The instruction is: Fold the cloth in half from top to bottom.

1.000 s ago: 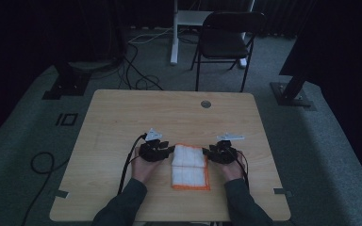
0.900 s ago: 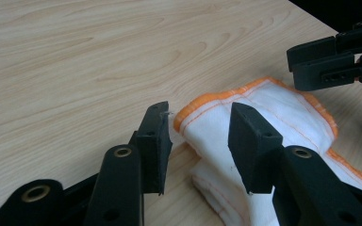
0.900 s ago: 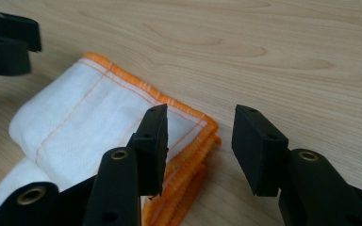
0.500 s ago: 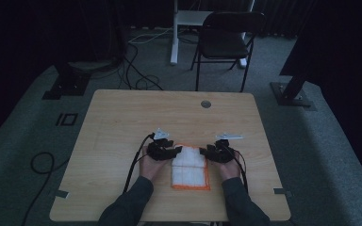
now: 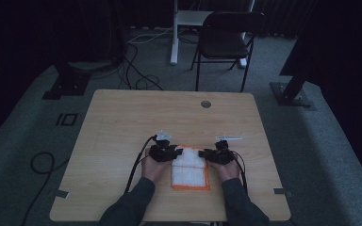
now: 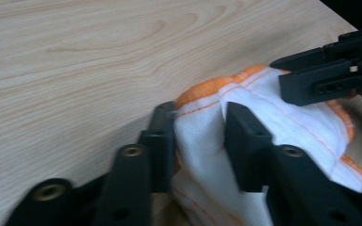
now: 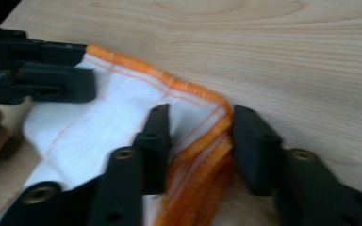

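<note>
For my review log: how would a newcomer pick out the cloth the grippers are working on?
On the light wooden table, look at the near edge, between the person's two hands. There lies a folded white cloth, the left gripper and right gripper each straddling a far corner. Its bright orange stitched border sets it apart from the bare wood and black jaws.

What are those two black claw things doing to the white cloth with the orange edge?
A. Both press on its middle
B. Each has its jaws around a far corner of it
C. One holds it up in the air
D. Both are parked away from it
B: the left gripper and right gripper each straddle a far corner of the cloth, which lies on the table.
</note>
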The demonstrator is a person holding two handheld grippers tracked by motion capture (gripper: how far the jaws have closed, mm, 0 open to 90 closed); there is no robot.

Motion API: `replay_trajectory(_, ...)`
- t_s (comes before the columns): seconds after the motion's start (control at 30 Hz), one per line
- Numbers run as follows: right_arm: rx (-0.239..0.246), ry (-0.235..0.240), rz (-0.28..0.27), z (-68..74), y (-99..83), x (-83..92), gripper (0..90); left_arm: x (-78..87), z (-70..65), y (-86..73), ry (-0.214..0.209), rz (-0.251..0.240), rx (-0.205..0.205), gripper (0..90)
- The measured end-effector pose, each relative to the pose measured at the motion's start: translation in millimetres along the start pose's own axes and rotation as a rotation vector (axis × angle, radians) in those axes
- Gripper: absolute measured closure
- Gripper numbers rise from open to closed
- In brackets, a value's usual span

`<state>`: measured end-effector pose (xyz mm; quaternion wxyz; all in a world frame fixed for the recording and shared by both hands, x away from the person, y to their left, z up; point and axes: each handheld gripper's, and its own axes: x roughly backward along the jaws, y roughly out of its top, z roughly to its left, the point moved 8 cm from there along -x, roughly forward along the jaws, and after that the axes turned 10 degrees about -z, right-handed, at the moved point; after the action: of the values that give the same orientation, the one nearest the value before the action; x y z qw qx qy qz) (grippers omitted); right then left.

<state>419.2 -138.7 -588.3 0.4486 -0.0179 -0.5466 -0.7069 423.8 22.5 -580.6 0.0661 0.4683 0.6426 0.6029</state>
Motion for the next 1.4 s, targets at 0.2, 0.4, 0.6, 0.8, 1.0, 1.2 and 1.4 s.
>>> replay_trajectory(0.2, 0.059, 0.006, -0.013, 7.4, 2.4, 3.4, 78.2, 5.1, -7.9, 4.5, 0.005, -0.013, -0.048, 80.2)
replay_trajectory(0.4, 0.096, 0.008, -0.037, 14.1, 5.5, 10.5, 79.9, 14.5, -14.3, 9.1, 0.002, -0.032, -0.073, 81.8)
replay_trajectory(0.6, 0.113, 0.025, -0.066, 19.5, 8.2, 21.2, 79.1, 25.1, -19.8, 8.7, -0.003, -0.049, -0.084, 81.5)
replay_trajectory(0.8, 0.148, 0.044, -0.077, 26.4, 5.5, 30.9, 80.4, 38.2, -29.2, 3.3, -0.019, -0.066, -0.096, 80.6)
replay_trajectory(1.0, 0.171, 0.069, -0.085, 34.5, -2.0, 41.1, 80.6, 48.6, -34.3, -8.2, -0.028, -0.068, -0.095, 79.7)
replay_trajectory(1.2, 0.198, 0.072, -0.082, 39.8, -9.9, 45.8, 81.5, 58.7, -40.4, -17.5, -0.045, -0.055, -0.104, 74.8)
replay_trajectory(1.4, 0.208, 0.077, -0.086, 43.3, -15.7, 51.5, 81.9, 70.4, -40.0, -19.4, -0.039, -0.06, -0.104, 70.8)
